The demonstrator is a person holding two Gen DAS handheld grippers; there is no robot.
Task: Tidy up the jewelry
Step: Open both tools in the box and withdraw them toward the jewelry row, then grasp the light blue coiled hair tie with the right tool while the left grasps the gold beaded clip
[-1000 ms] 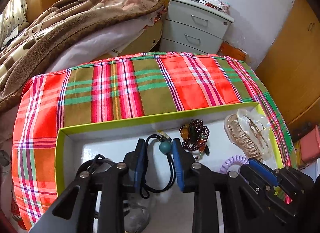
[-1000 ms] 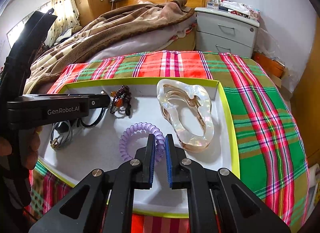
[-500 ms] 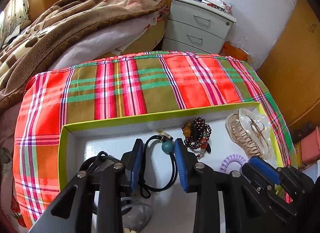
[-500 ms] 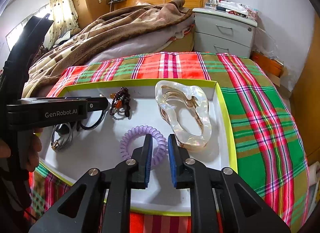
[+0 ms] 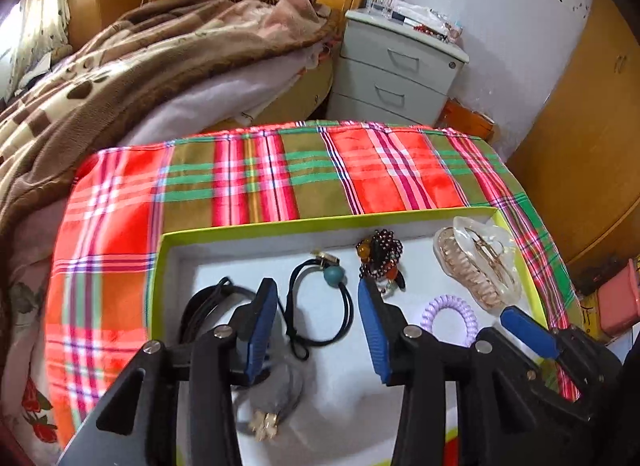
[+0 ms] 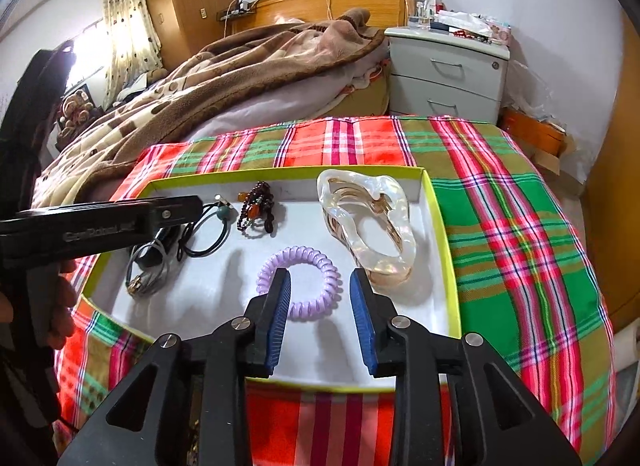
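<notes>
A white tray with a lime-green rim lies on the plaid cloth. My left gripper hovers over a black hair tie with a teal bead; its jaws are opening and the tie lies loose on the tray floor. My right gripper is above a purple coil hair tie; its jaws are opening too, with nothing pressed between them. Also in the tray are a dark beaded bracelet and a clear hair claw.
A grey tie with a gold charm and a black cord lie at the tray's left. A hand holds the left gripper. A bed with a brown blanket and a grey nightstand stand behind.
Both pairs of jaws have spread apart; the right went from shut to open by the purple coil. The left gripper has lifted and drawn back a little from the black tie.
</notes>
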